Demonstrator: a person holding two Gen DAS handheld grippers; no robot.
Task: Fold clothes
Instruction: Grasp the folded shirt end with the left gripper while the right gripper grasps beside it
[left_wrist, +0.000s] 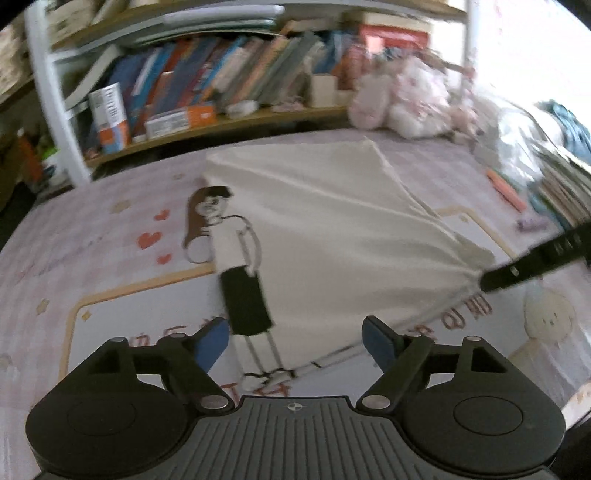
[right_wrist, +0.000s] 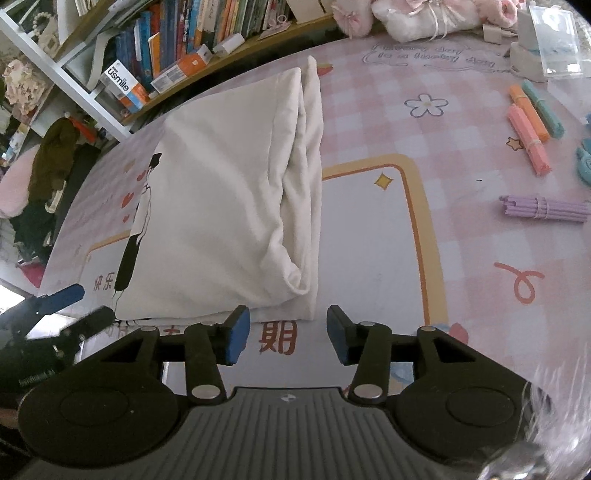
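Pink checked table cover (right_wrist: 461, 229) with cartoon prints and an orange-bordered panel, white-framed wooden bookshelf (right_wrist: 110, 122) behind, crowded leaning books (left_wrist: 207, 77), pink plush toys (left_wrist: 402, 103), strong daylight at upper right, clutter at left.

I'm in a lived-in home bedroom or study: crammed bookshelf (right_wrist: 177, 40) upper left, pink plush toys (right_wrist: 417, 14) along the top, pink cartoon-print cover (right_wrist: 461, 229) below.
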